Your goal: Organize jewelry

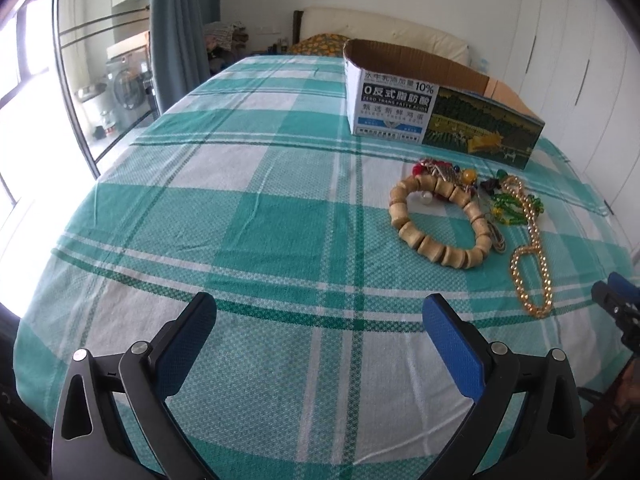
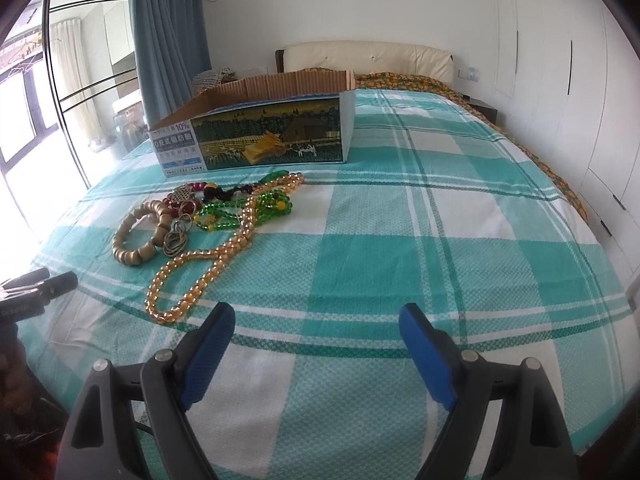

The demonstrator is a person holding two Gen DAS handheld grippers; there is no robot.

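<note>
On the bed (image 2: 400, 240), one box (image 2: 256, 136), one wooden bracelet (image 1: 440, 220), one gold necklace (image 2: 208, 264); both grippers' fingers (image 1: 452, 344) spread.

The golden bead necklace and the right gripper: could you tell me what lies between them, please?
Nothing but bare checked bedsheet. In the right wrist view, the golden bead necklace ends just short of the open right gripper, slightly to its left.

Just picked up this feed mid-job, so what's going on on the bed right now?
Nothing is being held yet. The left gripper and right gripper both hover over the plaid bedsheet, jaws open and empty. The jewelry lies in one tangled pile: a wooden bead bracelet, a gold bead necklace and green beads. The open cardboard box sits just behind the pile; its inside isn't visible.
</note>
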